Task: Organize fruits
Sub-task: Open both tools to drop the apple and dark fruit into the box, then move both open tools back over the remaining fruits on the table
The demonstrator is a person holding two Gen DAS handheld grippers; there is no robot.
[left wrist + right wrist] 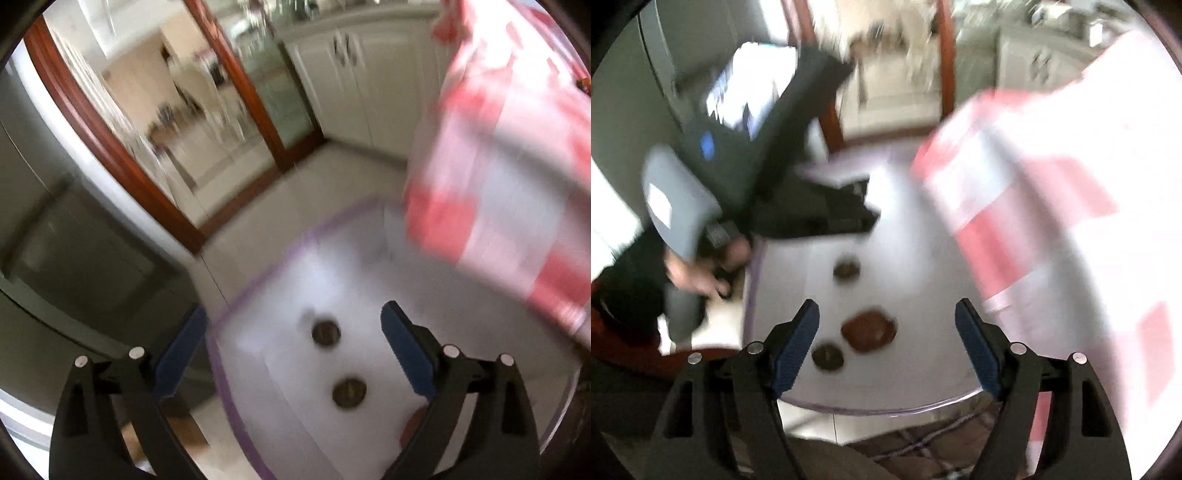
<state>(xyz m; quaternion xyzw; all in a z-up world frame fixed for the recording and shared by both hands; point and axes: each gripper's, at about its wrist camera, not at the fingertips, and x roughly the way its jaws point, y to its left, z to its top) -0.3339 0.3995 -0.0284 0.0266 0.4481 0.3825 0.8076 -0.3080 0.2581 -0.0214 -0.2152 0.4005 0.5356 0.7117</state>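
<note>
Two small round brown fruits (325, 333) (349, 393) lie on a white table with a purple edge (236, 302). My left gripper (293, 350) hovers above them, open, with nothing between its blue pads (406, 350). In the right wrist view, a larger reddish-brown fruit (868, 330) lies between two small brown ones (846, 269) (827, 357) on the table (923, 258). My right gripper (886, 343) is open above them and holds nothing. A blurred red and white checked cloth (498, 184) (1052, 221) fills the right side of both views.
The black body of the left hand-held gripper (812, 210) and a person's hand (701, 277) are at the table's left edge. A wood-framed glass door (110, 147), white cabinets (351, 74) and a tiled floor (295, 177) lie beyond. Both pictures are motion-blurred.
</note>
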